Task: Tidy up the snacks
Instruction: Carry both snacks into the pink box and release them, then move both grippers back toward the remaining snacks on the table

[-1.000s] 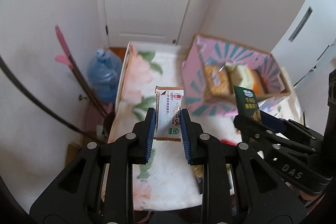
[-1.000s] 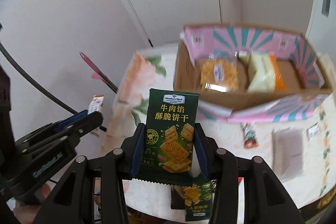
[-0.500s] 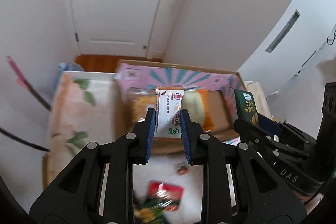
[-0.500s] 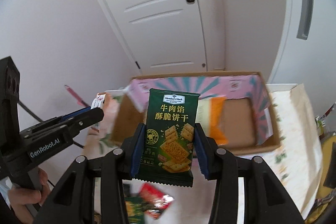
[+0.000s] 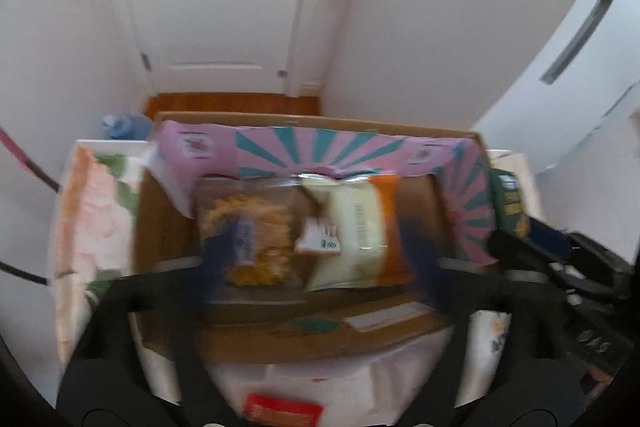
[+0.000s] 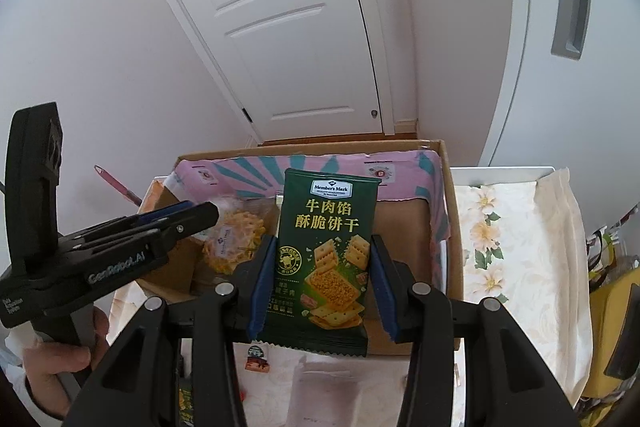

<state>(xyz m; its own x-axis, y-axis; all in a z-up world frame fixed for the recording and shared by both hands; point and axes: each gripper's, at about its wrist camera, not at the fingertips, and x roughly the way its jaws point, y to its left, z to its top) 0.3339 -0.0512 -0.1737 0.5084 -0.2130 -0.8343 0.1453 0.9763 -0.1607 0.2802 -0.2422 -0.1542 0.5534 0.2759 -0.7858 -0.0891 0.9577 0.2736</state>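
Note:
My left gripper hovers over the cardboard box with the pink and teal lining. Its jaws are opening, and the blurred blue pads stand far apart. A small white and red packet lies loose between them, touching neither, on top of a yellow cracker bag and a cream and orange packet. My right gripper is shut on a dark green cracker packet, held upright over the box's near wall. Seen from the right wrist, the left gripper reaches in from the left.
The box stands on a table with a floral cloth. Loose snacks lie on the table in front of the box: a red packet, a small brown one and a clear one. A white door is behind.
Both grippers swept from the table's left part to above the box. The left jaws sprang wide and let go of the white packet, which now lies in the box. The right grip is unchanged.

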